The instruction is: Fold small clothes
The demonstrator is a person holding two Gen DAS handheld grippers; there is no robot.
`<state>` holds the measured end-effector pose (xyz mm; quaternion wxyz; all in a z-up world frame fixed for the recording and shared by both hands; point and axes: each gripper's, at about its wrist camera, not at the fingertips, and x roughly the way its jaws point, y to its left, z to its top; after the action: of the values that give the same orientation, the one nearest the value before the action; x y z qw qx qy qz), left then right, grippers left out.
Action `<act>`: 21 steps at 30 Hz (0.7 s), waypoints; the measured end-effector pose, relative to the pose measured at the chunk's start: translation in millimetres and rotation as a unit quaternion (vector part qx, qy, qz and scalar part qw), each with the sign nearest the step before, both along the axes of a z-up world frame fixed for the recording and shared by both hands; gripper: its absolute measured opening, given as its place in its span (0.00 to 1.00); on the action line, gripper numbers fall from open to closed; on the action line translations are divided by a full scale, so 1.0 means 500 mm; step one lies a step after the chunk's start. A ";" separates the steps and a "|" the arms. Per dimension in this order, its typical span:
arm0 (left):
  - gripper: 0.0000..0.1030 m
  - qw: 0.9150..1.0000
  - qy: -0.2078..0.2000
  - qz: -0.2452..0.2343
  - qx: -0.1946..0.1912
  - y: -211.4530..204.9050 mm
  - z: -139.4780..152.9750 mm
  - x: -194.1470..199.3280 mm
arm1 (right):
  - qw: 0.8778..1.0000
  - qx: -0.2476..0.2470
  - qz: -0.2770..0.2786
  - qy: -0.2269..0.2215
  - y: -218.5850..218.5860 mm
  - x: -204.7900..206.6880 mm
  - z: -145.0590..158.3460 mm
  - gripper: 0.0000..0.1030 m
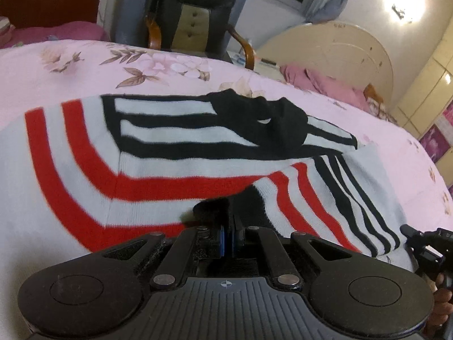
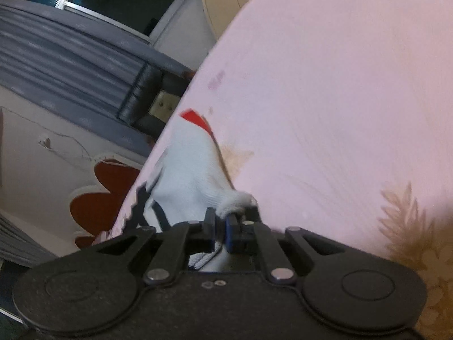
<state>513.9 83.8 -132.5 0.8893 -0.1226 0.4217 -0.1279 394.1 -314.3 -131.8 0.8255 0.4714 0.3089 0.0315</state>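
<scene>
A small white sweater (image 1: pixel 181 167) with red and black stripes and a black collar lies on the pink floral bedsheet (image 1: pixel 85 65). My left gripper (image 1: pixel 229 226) is shut on a black-edged fold at the sweater's near edge. My right gripper (image 2: pixel 226 221) is shut on a bunched white corner of the sweater (image 2: pixel 192 175), held just above the sheet (image 2: pixel 339 99). The right gripper also shows at the right edge of the left wrist view (image 1: pixel 424 252).
A black chair (image 1: pixel 198 14) with wooden arms stands behind the bed. A cream headboard (image 1: pixel 339 53) and pink bedding (image 1: pixel 320 82) are at the right. A wall and grey curtains (image 2: pixel 56 62) lie beyond the bed edge.
</scene>
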 end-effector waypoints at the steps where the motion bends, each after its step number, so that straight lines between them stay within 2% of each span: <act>1: 0.04 1.000 0.000 0.004 -0.007 0.004 -0.001 -0.002 | 1.000 0.003 0.004 0.004 -0.003 -0.001 0.002 0.07; 2: 0.04 1.000 -0.001 0.007 -0.013 0.007 -0.002 -0.002 | 1.000 0.004 0.011 0.007 -0.006 -0.003 0.009 0.11; 4: 0.05 1.000 -0.011 0.011 -0.022 0.011 -0.002 -0.007 | 0.999 -0.017 0.027 -0.002 -0.013 -0.015 0.032 0.26; 6: 0.05 0.999 -0.014 0.012 -0.030 0.016 -0.004 -0.012 | 0.998 -0.052 0.036 -0.022 -0.023 -0.033 0.061 0.32; 9: 0.05 0.999 -0.017 0.018 -0.043 0.023 -0.002 -0.013 | 0.995 -0.078 0.042 -0.045 -0.045 -0.028 0.087 0.33; 12: 0.06 0.998 -0.025 0.031 -0.043 0.025 -0.001 -0.010 | 0.993 -0.089 0.047 -0.056 -0.064 0.026 0.100 0.33; 15: 0.40 0.997 -0.032 0.049 -0.054 0.030 -0.005 -0.007 | 0.991 -0.097 0.058 -0.065 -0.070 0.088 0.095 0.33; 16: 0.41 0.996 -0.035 0.054 -0.056 0.029 -0.003 -0.006 | 0.991 -0.096 0.063 -0.062 -0.072 0.112 0.087 0.33; 18: 0.40 0.997 -0.037 0.054 -0.043 0.021 0.000 0.001 | 0.992 -0.087 0.073 -0.049 -0.074 0.160 0.067 0.33; 20: 0.23 0.997 -0.037 0.055 -0.026 0.013 -0.001 0.007 | 0.992 -0.087 0.081 -0.043 -0.071 0.196 0.054 0.33; 21: 0.07 0.998 -0.032 0.054 -0.020 0.010 -0.004 0.010 | 0.992 -0.085 0.085 -0.042 -0.070 0.210 0.048 0.33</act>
<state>518.8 88.9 -134.8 0.9055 -0.1585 0.3828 -0.0918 499.1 -349.3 -107.6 0.8691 0.3694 0.3149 0.0949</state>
